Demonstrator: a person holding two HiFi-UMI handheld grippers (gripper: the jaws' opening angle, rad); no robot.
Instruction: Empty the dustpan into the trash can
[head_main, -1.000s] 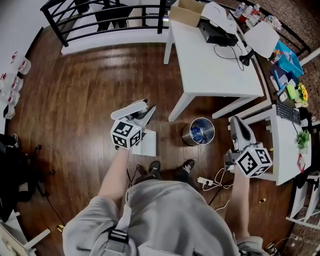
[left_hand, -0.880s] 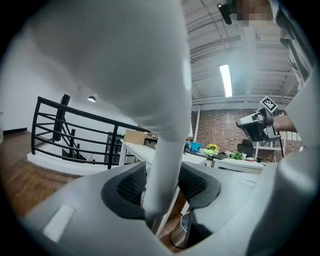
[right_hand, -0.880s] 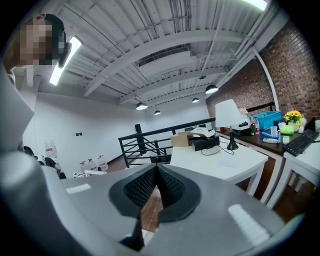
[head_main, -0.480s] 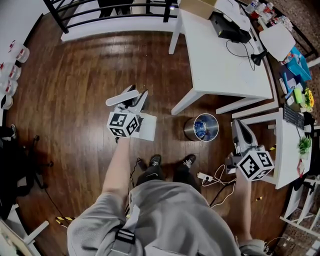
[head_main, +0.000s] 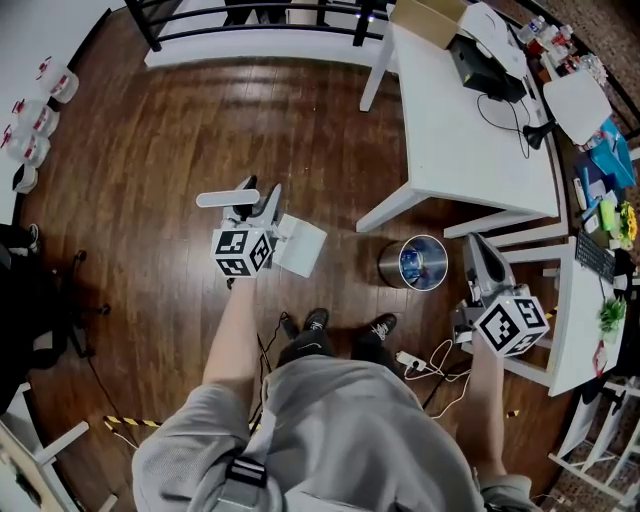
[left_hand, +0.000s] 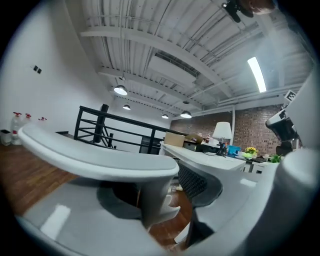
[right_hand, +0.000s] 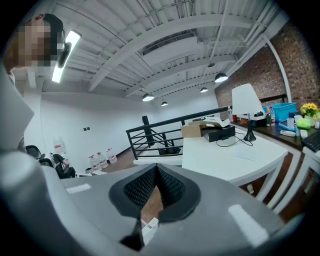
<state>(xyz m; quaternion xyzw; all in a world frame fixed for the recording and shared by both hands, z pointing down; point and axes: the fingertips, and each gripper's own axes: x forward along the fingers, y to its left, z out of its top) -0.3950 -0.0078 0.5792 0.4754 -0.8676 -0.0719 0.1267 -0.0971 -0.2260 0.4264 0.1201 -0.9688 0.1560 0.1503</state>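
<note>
**A:** How many bins and pans?
**B:** One trash can (head_main: 412, 262) and one dustpan (head_main: 302, 246).
**A:** And tongs?
**B:** Two: the left tongs (head_main: 246, 196) and the right tongs (head_main: 478, 250).
**A:** Shoes?
**B:** Two shoes (head_main: 312, 325), one pair.
**A:** Furniture?
**B:** Two counters: the big counter (head_main: 470, 140) and the side counter (head_main: 567, 300). There is also one cardboard box (head_main: 428, 20) and one lamp (head_main: 572, 100).

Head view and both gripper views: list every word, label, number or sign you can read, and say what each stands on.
Readable text: none.
Marker cubes: black-and-white square patterns only, no letters or numbers.
Jugs by the wall: red labels, too small to read.
Clutter on the side desk: too small to read.
</note>
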